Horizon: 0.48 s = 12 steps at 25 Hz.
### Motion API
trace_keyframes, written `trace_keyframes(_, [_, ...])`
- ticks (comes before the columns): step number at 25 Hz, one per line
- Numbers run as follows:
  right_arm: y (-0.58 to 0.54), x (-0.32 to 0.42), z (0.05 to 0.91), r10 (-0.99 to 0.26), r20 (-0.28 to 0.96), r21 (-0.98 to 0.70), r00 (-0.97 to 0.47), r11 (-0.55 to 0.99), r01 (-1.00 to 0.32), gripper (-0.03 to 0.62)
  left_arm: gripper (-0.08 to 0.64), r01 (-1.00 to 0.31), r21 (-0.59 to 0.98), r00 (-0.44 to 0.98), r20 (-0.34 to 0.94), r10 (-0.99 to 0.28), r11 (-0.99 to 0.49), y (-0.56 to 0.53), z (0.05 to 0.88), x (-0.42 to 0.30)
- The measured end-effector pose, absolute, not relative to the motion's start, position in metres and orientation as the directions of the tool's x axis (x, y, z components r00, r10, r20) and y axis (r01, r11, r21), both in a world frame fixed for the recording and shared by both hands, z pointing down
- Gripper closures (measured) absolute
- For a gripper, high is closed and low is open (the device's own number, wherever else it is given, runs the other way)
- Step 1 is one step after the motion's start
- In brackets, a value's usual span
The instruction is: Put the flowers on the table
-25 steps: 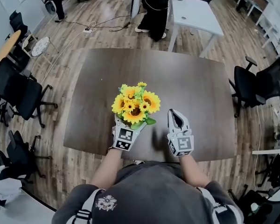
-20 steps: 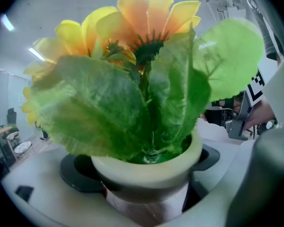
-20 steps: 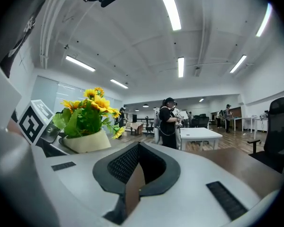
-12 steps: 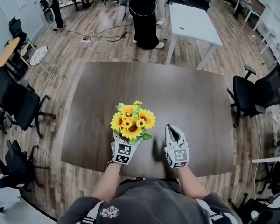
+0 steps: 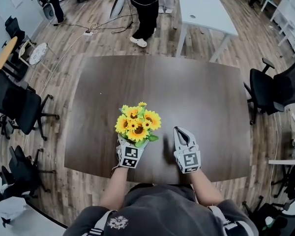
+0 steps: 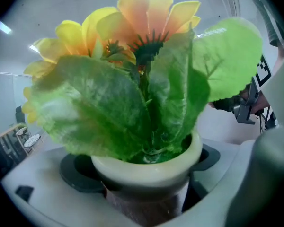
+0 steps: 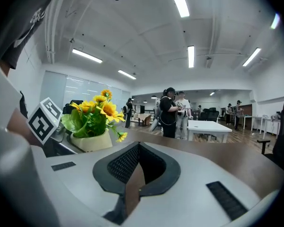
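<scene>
1. A bunch of yellow artificial sunflowers with broad green leaves (image 5: 136,124) stands upright in a small round cream pot (image 6: 149,167).
2. The left hand-held gripper (image 5: 132,142) grips that pot. In the left gripper view its two jaws press on the pot's sides just under the rim, and the leaves and blooms (image 6: 146,46) rise straight up in front of the camera.
3. The flowers are over the near part of the dark brown rounded-corner worktop (image 5: 196,92), left of its middle. I cannot tell whether the pot's base touches the surface.
4. The right hand-held gripper (image 5: 180,133) is just to the right of the flowers, apart from them, over the same near edge. Its jaws are closed tip to tip and hold nothing (image 7: 135,174).
5. From the right gripper view, the flowers (image 7: 92,112) and the pot (image 7: 90,141) show to the left.
6. Beyond the worktop's far edge are a white rectangular table (image 5: 206,11) and a person in black clothes (image 5: 145,9) on the wood-plank floor.
7. Black office chairs stand at the left (image 5: 14,102) and at the right (image 5: 278,90).
</scene>
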State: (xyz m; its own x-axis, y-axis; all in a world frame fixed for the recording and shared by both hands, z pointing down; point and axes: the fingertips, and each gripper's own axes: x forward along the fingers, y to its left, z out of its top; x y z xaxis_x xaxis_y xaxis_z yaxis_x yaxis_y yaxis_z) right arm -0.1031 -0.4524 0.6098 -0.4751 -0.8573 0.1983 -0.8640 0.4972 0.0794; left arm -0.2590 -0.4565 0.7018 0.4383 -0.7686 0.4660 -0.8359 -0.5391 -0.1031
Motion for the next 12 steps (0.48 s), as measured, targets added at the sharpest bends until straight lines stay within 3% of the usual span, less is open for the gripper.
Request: trace_keyframes(12, [-0.431,-0.094,0.658,-0.823,0.316,0.042,-0.472,0.509,-0.860,0.569,0.020,-0.837,-0.066,0.417,0.566,-0.711,-0.543,-0.452,0.758,-0.253])
